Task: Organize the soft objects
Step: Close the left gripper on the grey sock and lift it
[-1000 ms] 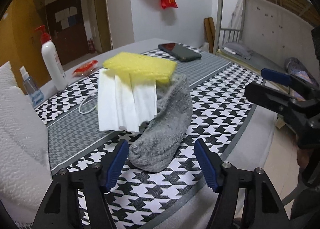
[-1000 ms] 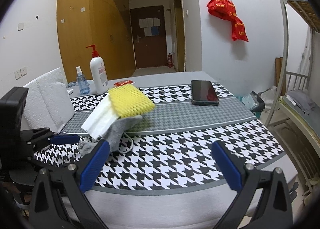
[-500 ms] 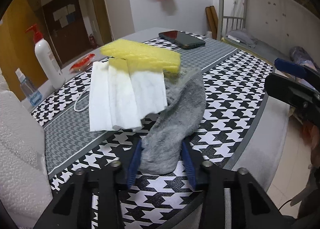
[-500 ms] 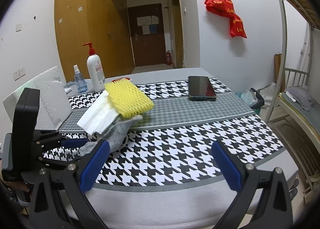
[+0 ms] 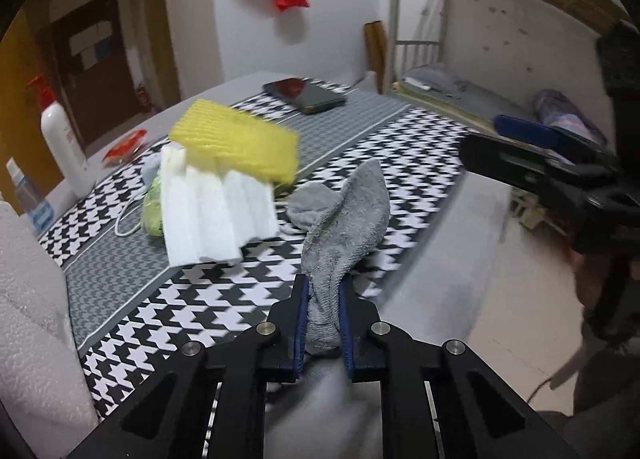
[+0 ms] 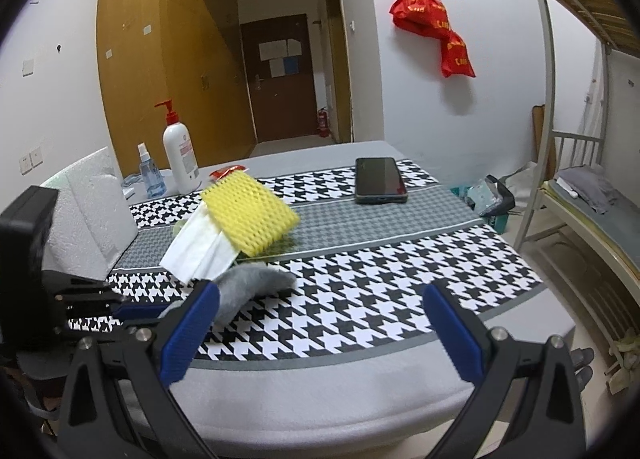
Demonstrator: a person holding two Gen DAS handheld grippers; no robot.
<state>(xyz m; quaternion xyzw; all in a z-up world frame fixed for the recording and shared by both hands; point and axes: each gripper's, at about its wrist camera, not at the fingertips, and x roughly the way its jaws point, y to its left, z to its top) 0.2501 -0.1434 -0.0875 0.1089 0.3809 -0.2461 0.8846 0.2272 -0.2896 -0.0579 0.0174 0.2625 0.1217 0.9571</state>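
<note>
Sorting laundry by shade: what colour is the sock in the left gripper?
Grey sock, clearest in the left wrist view.

Legible text: none.
I read no words; print on the red bags point(image 6: 434, 35), pump bottle point(image 6: 181, 158) and door notices point(image 6: 280, 55) is too small.

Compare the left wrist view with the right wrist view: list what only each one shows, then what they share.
Only the left wrist view shows the left gripper closing, its pads squeezing the toe end of the grey sock, and a green item beside the white tissues.

Only the right wrist view shows the right gripper open with nothing between its jaws, plus the wooden wardrobe.

Both show the sock, tissues, yellow foam net, phone, pump bottle and houndstooth cloth.
</note>
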